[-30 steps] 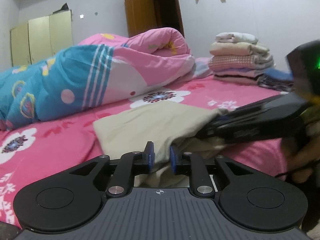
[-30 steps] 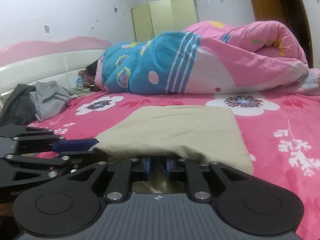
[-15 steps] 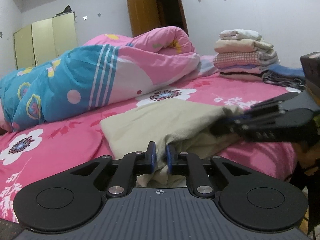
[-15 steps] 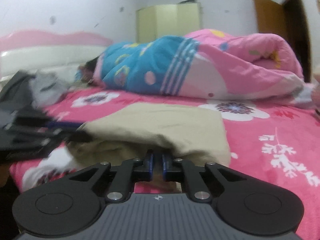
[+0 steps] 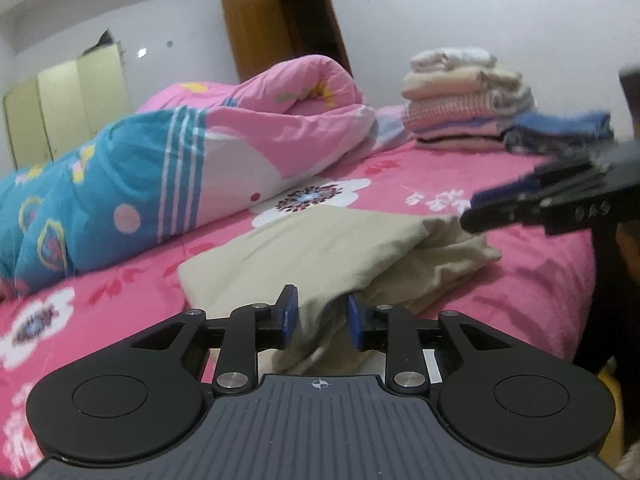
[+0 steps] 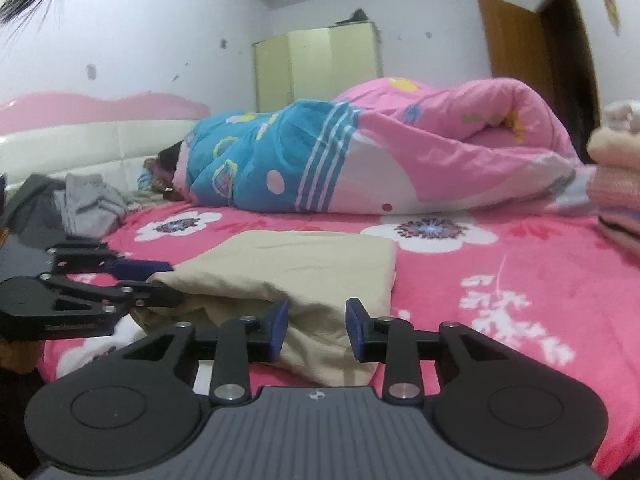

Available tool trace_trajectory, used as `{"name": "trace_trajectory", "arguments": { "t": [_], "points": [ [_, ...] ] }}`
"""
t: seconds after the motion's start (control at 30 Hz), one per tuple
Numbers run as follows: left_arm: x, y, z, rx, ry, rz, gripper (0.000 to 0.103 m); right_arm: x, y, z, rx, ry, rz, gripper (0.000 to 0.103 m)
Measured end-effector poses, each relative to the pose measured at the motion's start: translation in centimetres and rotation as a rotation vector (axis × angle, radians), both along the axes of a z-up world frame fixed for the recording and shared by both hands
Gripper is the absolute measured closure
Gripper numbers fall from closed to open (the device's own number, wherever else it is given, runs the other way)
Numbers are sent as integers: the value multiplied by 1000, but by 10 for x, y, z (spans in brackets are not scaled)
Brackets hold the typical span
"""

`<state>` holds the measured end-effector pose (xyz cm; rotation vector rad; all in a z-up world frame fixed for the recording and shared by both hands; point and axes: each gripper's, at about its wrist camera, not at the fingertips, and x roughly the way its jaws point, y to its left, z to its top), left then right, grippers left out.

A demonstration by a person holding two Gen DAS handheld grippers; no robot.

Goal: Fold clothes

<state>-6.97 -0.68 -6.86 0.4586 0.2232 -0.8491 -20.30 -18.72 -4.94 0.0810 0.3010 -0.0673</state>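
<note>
A beige folded garment lies on the pink flowered bed, its near edge bunched in loose layers. My left gripper is open, and a fold of that near edge lies between its blue pads. In the right wrist view the same garment sits flat, and my right gripper stands open with the cloth's near corner lying loose between the fingers. The right gripper shows from the side, tips just off the garment's right corner. At the garment's left edge is the left gripper.
A rolled pink and blue quilt runs across the far side, with a person's dark hair at its head end. A stack of folded clothes and a blue item sit far right. Grey clothes lie by the headboard.
Both grippers have opened and let go of the beige garment's near edge. The right gripper has drawn back a little, and the cloth has settled on the bed.
</note>
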Motion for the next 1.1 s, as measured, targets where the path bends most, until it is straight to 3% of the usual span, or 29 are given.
{"name": "trace_trajectory", "arguments": {
  "t": [0.17, 0.37, 0.5, 0.57, 0.7, 0.87, 0.97, 1.1],
  "points": [
    [-7, -9, -6, 92, -90, 21, 76, 18, 20, 3, -173, 6, 110, 69],
    [-7, 8, -8, 122, -92, 104, 75, 43, 53, -7, -385, 18, 204, 69],
    [-2, 19, -4, 63, -59, 149, 76, 48, 59, -8, -392, 23, 220, 81],
    [-6, 19, -3, 53, -95, 157, 77, 44, 59, -6, -392, 17, 216, 86],
    [-10, 19, -4, 72, -164, 164, 79, 36, 62, -2, -396, 1, 214, 88],
    [0, 18, -17, 81, -103, 186, 79, 43, 72, -29, -473, 37, 221, 88],
    [-3, 20, -16, 77, -118, 185, 79, 38, 71, -23, -468, 28, 243, 83],
    [-4, 23, -17, 78, -122, 178, 79, 33, 69, -15, -462, 16, 273, 61]
  ]
}}
